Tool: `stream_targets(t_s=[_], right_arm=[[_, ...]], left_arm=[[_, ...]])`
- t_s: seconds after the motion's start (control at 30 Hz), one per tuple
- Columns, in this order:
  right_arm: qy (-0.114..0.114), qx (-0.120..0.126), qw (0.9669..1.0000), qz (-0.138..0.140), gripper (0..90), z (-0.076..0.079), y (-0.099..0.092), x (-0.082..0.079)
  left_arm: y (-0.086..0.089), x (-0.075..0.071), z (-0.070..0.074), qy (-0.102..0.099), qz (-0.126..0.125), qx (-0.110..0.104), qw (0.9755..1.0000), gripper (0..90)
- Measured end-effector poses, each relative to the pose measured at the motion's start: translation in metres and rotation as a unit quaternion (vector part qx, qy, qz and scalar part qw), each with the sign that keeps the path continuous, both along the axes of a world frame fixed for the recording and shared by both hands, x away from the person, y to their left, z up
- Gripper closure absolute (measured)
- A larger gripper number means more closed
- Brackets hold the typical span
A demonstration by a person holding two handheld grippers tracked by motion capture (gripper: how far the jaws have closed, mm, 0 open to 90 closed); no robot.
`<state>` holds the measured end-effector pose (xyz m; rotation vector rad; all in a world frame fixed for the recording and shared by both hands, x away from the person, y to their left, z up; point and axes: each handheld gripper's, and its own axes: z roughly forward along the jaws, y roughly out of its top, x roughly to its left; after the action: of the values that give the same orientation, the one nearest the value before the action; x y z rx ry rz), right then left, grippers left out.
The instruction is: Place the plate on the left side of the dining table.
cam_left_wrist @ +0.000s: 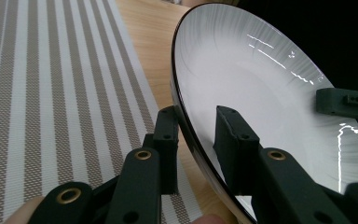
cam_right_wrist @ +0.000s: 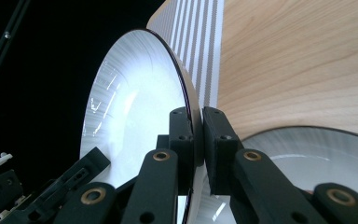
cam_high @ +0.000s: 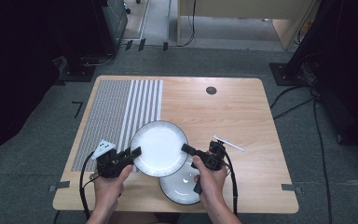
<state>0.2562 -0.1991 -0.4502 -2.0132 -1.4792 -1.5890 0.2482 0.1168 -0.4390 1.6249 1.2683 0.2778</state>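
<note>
**Both tongs on one plate rim, second plate beneath**

Left tongs (cam_high: 133, 152) straddle the left rim of the upper plate (cam_high: 159, 148), one jaw on each face; in the left gripper view a little gap shows between the jaws and the rim, so I cannot tell whether they bear on it or only bracket it. Right tongs (cam_high: 189, 150) pinch the plate's right rim, jaws narrow, both faces touching in the right gripper view. Plate sits over the middle of the worktop (cam_high: 242, 116), overlapping the placemat's near right corner, and looks tilted and lifted, though I cannot confirm it is clear of the surface.

Risks, as I judge them:
- Glazed rim, thin edge grip: if the left tongs are slack, the plate may pivot on the right grip and drop.
- Lower plate (cam_high: 179, 184) lies directly below the near right part of the upper one; a slip would bring them together, risking chips.
- Uneven motion of the two hands could twist the rim out of the jaws.

Count:
- Plates: two, white with dark rims.
- Striped placemat (cam_high: 119, 119): one, far left.
- Small white stick-like item (cam_high: 228, 143): one, right of the plates, identity unclear.
- Tongs: two.
</note>
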Motion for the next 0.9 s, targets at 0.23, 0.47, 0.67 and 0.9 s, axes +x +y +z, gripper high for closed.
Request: stream_targets(t_s=[0.23, 0.47, 0.67, 0.9], right_arm=[[0.005, -0.004, 0.9999, 0.009, 83.1, 0.006, 0.017, 0.017], [0.010, 0.003, 0.9998, 0.018, 83.2, 0.009, 0.035, 0.038], [0.012, 0.007, 0.9995, 0.027, 83.3, 0.012, 0.053, 0.061], [0.012, -0.010, 0.9992, 0.036, 83.4, 0.014, 0.079, 0.085]], left_arm=[[0.019, 0.012, 0.002, 0.008, 0.001, -0.001, 1.0000, 70.6], [0.037, 0.030, 0.012, 0.016, 0.013, 0.007, 0.9998, 70.6], [0.052, 0.046, 0.016, 0.014, 0.033, 0.013, 0.9993, 70.7], [0.071, 0.063, 0.012, 0.021, 0.057, 0.009, 0.9981, 70.4]])
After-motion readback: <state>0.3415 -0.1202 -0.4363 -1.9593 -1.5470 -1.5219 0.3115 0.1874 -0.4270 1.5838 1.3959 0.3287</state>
